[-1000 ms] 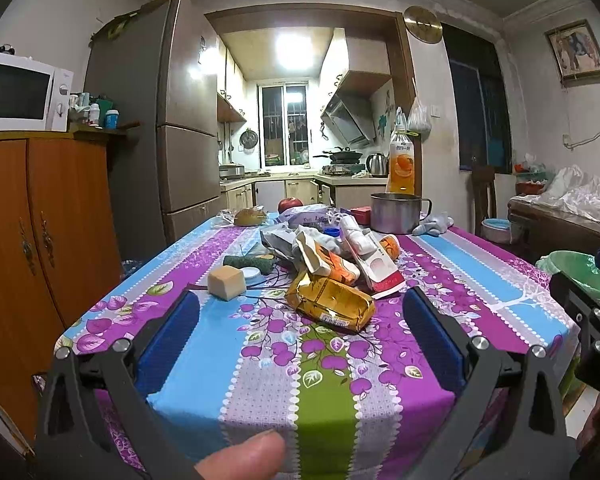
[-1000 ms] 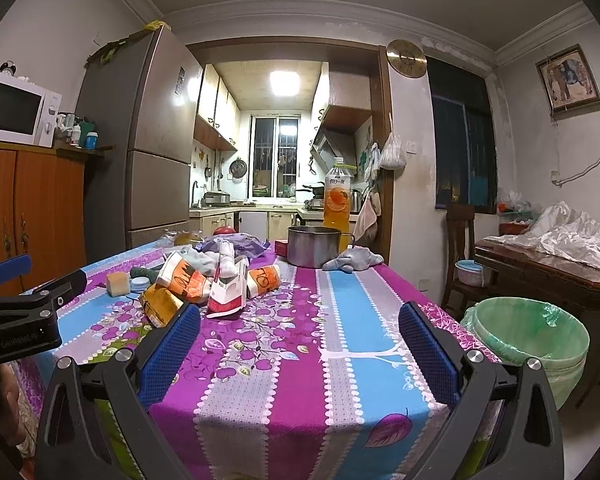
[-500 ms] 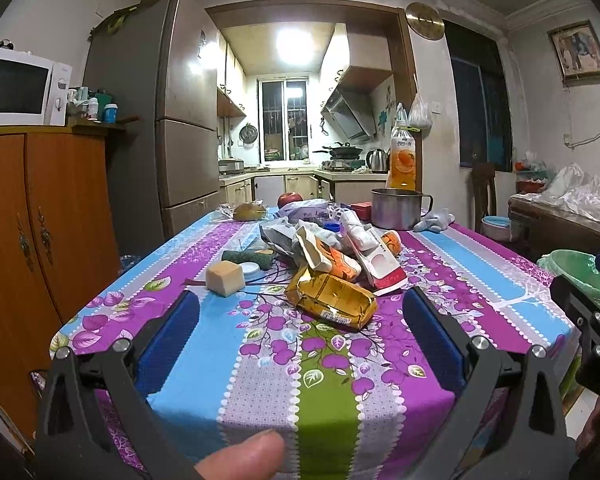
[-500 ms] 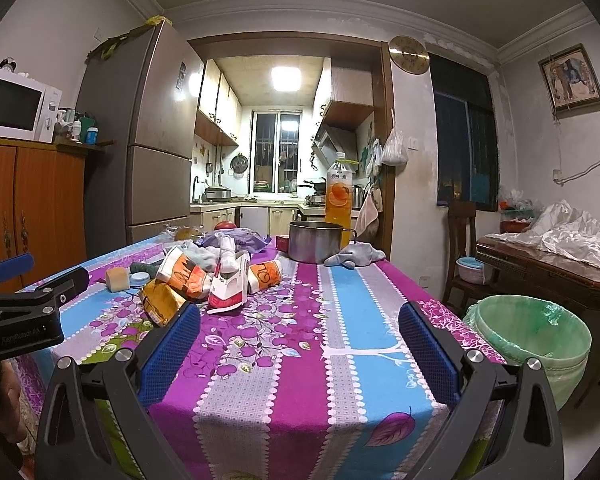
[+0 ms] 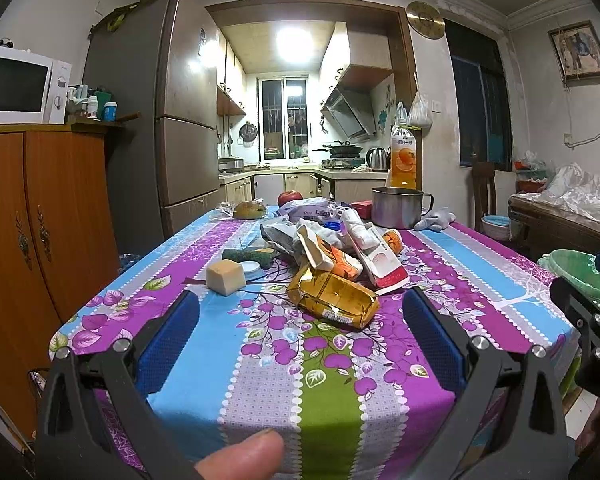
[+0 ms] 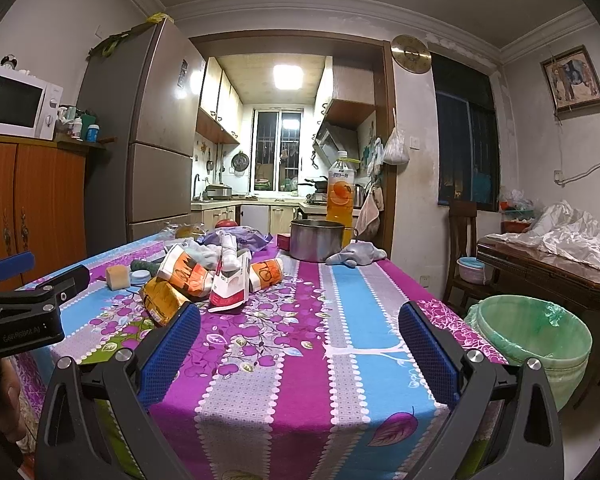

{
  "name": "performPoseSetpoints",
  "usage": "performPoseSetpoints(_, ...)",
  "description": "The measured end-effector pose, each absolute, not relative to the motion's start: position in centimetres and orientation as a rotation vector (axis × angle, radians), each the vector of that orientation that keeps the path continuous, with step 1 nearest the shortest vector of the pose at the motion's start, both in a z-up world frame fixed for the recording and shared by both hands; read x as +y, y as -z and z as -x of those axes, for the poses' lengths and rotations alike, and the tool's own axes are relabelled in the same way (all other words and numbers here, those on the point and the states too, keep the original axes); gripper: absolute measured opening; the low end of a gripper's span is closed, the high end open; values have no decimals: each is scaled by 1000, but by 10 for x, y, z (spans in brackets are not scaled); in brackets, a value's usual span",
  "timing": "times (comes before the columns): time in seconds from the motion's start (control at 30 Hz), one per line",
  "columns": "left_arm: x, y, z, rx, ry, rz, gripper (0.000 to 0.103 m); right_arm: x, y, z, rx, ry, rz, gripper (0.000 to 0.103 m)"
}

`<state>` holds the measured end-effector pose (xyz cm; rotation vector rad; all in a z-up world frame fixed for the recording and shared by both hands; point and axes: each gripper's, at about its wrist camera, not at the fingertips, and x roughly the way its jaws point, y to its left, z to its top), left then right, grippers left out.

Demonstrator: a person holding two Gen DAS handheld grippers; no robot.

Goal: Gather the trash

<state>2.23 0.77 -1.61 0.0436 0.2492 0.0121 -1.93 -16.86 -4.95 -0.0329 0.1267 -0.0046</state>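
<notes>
The table (image 5: 332,384) carries a heap of trash at its middle, and the green-lined bin (image 6: 540,344) stands on the floor at the right, beside the table. The gold packet (image 5: 334,294) is the nearest piece; its long axis runs from far-left to near-right. It lies straight ahead of the left gripper (image 5: 300,336), just beyond its wide-spread, empty jaws. The right gripper (image 6: 300,344), also wide and empty, is further from it, nearer the bin.

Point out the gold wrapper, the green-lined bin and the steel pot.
gold wrapper (image 5: 334,299), left wrist view, middle of its top face
green-lined bin (image 6: 556,354), right wrist view, front rim
steel pot (image 6: 315,241), right wrist view, front wall
</notes>
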Motion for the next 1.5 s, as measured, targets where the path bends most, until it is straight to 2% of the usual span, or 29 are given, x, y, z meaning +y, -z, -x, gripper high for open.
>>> performPoseSetpoints(1.0,9,17,-38,297,13,-68,98,-163,51,5,161,-20,52,99)
performPoseSetpoints(1.2,59,11,-82,412,-36,-47,98,-141,42,-26,239,-151,125,99)
performPoseSetpoints(1.4,110,10,-141,571,-4,-70,98,-101,42,-86,419,-421,184,99)
performPoseSetpoints(1.5,123,18,-170,648,54,-100,98,-78,47,-118,503,-532,197,92)
